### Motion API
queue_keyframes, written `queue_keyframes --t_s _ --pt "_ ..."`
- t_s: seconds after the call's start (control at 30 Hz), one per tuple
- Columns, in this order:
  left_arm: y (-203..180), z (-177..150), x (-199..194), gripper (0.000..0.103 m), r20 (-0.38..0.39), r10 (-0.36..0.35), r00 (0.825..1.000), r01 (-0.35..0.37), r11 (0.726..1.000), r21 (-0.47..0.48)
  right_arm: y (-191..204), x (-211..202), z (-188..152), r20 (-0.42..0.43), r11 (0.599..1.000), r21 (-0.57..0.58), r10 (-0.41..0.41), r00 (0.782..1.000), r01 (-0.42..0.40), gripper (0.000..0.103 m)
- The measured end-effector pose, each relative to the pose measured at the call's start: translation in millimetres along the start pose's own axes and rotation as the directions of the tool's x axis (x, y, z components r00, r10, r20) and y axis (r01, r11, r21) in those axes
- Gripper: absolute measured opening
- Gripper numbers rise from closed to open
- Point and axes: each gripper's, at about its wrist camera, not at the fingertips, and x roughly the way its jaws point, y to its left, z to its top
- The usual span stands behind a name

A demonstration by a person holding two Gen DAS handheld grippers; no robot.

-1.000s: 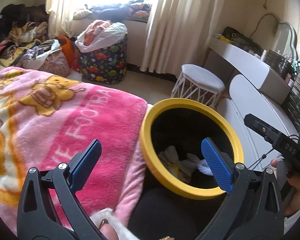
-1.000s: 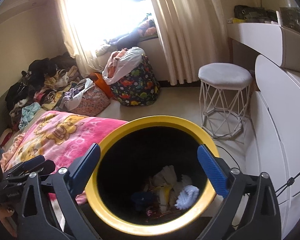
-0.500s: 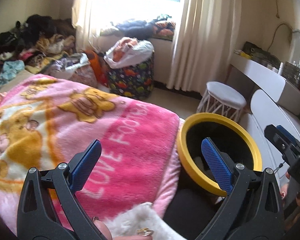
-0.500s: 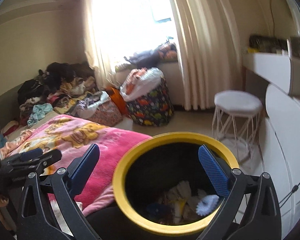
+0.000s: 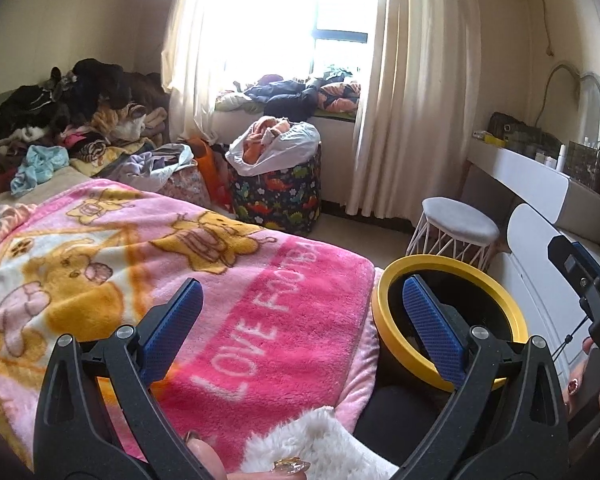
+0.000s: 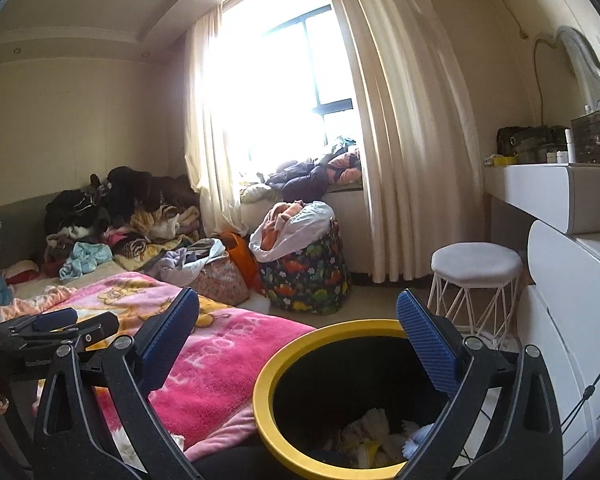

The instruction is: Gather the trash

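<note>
Just below and ahead of the right gripper (image 6: 298, 330), the yellow-rimmed bin (image 6: 276, 354) stands beside the bed, with crumpled white and yellow trash (image 6: 374, 434) lying at its bottom under the right-hand blue pad; both grippers have their fingers spread wide and hold nothing. The left gripper (image 5: 302, 306) points out over the pink blanket (image 5: 228, 280), with the bin off to its right. No loose trash shows on the blanket ahead of either tool, so the step in hand is likely a search: sweep each gripper slowly across the bed and floor, keep the fingers parted, and keep the bin within reach for the drop. By count: one bin, two grippers, one white stool (image 6: 476, 266) beyond the bin, one patterned basket (image 6: 306, 276) with a white bag, one blanket.
</note>
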Motion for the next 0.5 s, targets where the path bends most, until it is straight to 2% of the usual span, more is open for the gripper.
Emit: queue_keyframes --t_s 0.5 --pt "0.0 -0.8 -2.7 0.092 0.004 -0.003 1.000 0.003 1.000 -0.001 6.7 1.1 -3.7 -0.012 1.000 -0.003 -0.011 1.000 0.011 0.096"
